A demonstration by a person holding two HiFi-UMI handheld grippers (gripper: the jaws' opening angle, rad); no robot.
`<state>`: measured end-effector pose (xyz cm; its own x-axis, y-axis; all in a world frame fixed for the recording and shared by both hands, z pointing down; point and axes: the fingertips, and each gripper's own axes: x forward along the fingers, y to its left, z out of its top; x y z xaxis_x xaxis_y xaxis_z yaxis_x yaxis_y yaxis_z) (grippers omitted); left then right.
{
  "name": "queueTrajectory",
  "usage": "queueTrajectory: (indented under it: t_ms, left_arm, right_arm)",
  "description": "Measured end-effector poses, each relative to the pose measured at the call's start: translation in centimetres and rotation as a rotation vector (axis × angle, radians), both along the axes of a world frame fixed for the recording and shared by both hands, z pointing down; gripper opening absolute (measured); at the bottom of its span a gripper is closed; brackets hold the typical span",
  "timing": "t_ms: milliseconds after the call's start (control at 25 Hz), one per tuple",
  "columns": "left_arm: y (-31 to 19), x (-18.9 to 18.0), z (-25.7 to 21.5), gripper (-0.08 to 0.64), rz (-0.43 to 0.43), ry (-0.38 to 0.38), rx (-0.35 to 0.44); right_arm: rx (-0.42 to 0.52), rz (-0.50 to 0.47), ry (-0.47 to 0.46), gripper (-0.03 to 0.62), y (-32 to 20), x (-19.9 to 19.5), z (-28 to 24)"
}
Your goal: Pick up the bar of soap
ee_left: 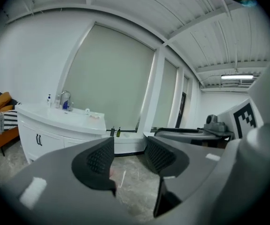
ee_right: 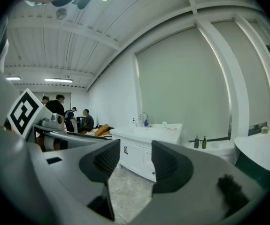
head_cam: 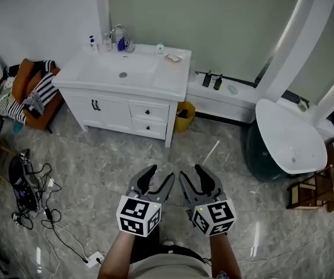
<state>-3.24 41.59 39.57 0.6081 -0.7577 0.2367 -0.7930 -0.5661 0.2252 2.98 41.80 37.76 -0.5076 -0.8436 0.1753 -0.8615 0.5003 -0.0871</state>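
Soap (head_cam: 173, 57) lies well apart from both tools — the left gripper (head_cam: 161, 173) and right gripper (head_cam: 190, 171) hang side by side over the grey floor (head_cam: 97, 179), jaws apart, nothing between them; beyond, on the white vanity (head_cam: 155, 80), the bar rests right of the tap (head_cam: 119, 34).

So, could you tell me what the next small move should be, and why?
Probably step toward the vanity, steering for its far right corner: what looks like the bar of soap lies there, far beyond the left gripper and right gripper, both open and empty.
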Motion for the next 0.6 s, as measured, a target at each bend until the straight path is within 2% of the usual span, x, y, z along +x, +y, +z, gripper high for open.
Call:
queueTrajectory:
  t_ms: [200,400,600]
  left_arm:
    - [-4.0,-0.7,0.0,0.259,0.047,-0.045,0.01]
    - [-7.6,-2.0,0.4,0.262,0.056,-0.061,-0.009]
    - [-10.5,-3.4,0.3,0.262,0.076,-0.083,-0.016]
  right_arm:
    - [-0.008,0.003,0.028,0.199,-4.1,-1.6,0.0]
    - [-0.035,0.033,0.052,0.199,-7.9,-2.4,0.4]
    - [-0.041,0.059,0.038,0.199,-11.1,-3.4,0.1]
